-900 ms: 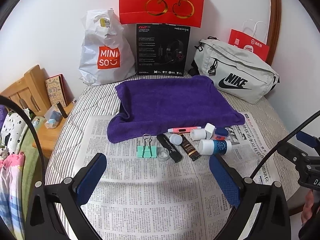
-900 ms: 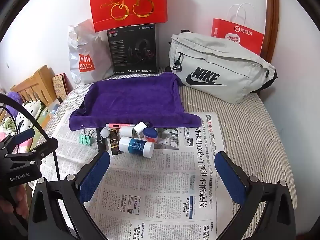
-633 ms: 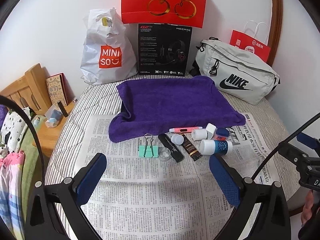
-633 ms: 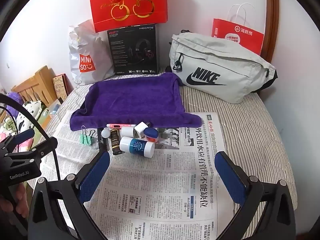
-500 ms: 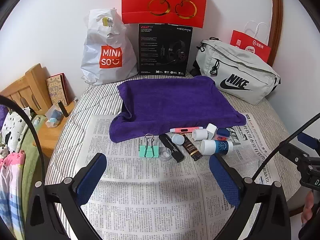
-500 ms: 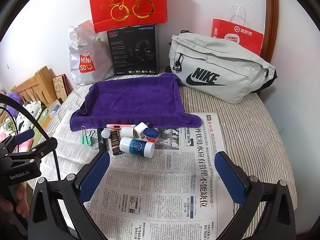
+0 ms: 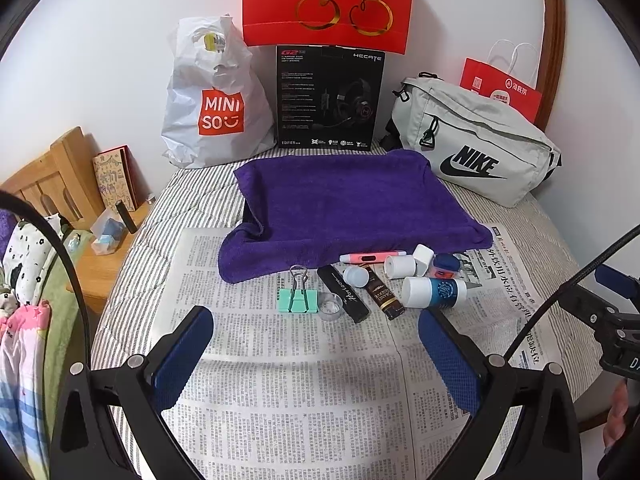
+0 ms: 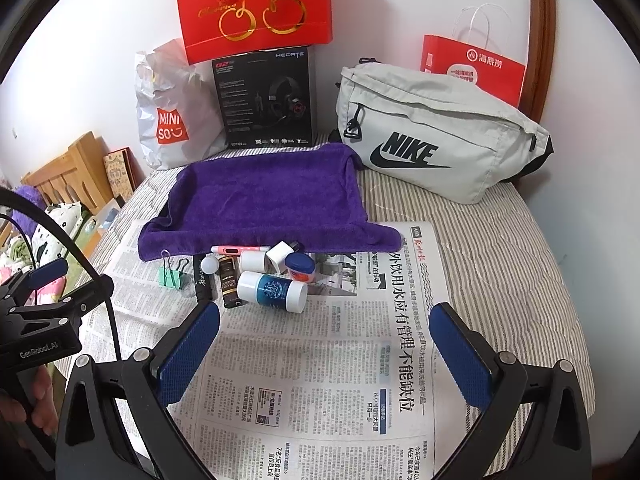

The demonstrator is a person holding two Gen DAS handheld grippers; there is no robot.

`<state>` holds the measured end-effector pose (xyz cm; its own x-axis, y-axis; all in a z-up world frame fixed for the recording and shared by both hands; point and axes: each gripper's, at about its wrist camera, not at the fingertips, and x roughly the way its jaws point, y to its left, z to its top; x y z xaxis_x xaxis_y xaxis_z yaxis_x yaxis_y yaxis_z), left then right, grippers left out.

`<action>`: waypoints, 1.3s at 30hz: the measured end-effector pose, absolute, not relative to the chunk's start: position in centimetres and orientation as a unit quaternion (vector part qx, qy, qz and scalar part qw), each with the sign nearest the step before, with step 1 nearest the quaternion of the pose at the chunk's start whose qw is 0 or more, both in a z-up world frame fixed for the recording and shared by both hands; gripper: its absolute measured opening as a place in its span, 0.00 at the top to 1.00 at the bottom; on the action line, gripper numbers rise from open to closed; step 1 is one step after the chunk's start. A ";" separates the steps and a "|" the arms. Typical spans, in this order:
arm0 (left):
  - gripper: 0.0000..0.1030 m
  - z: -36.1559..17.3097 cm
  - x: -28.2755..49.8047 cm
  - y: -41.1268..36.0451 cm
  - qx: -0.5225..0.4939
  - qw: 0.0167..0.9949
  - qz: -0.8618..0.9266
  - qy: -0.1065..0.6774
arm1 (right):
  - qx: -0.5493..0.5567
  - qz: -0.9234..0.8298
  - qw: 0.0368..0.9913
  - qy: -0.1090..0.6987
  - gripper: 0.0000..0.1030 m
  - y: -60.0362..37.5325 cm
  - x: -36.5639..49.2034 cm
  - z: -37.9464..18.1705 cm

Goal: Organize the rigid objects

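Observation:
Small rigid items lie in a cluster on the newspaper (image 7: 304, 392) just in front of a purple towel (image 7: 344, 204): a green binder clip (image 7: 298, 300), a black tube (image 7: 343, 294), a brown tube (image 7: 383, 295), a pink pen (image 7: 370, 257), a white-and-blue bottle (image 7: 434, 291) on its side, small white containers (image 7: 400, 266) and a clear cap (image 7: 330, 307). The bottle also shows in the right wrist view (image 8: 272, 291). My left gripper (image 7: 316, 354) is open and empty, short of the cluster. My right gripper (image 8: 324, 350) is open and empty, just short of the bottle.
Along the wall stand a Miniso bag (image 7: 212, 100), a black headset box (image 7: 329, 98), a red gift bag (image 7: 328, 0), a grey Nike bag (image 7: 472, 144) and a red paper bag (image 7: 500, 88). A wooden bedside stand (image 7: 80, 216) is on the left.
Both grippers have drifted slightly; the left wrist view shifted a little, so the items sit marginally lower and nearer. Nothing was grasped or moved.

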<state>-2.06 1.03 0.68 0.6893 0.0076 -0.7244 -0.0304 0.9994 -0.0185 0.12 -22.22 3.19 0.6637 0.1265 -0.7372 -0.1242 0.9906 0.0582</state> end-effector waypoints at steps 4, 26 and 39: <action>0.00 0.6 -2.0 1.0 -0.011 0.918 0.012 0.396 | 0.006 0.071 0.911 0.407 0.00 -22.2 0.1 3.1; 0.00 0.5 -1.3 0.8 -0.003 0.917 0.011 0.399 | -0.005 0.075 0.917 0.391 0.00 -21.9 0.8 2.6; 0.00 -4.8 2.1 2.7 -0.004 0.901 0.030 0.432 | 0.010 0.074 0.905 0.420 0.00 -23.1 2.8 -0.6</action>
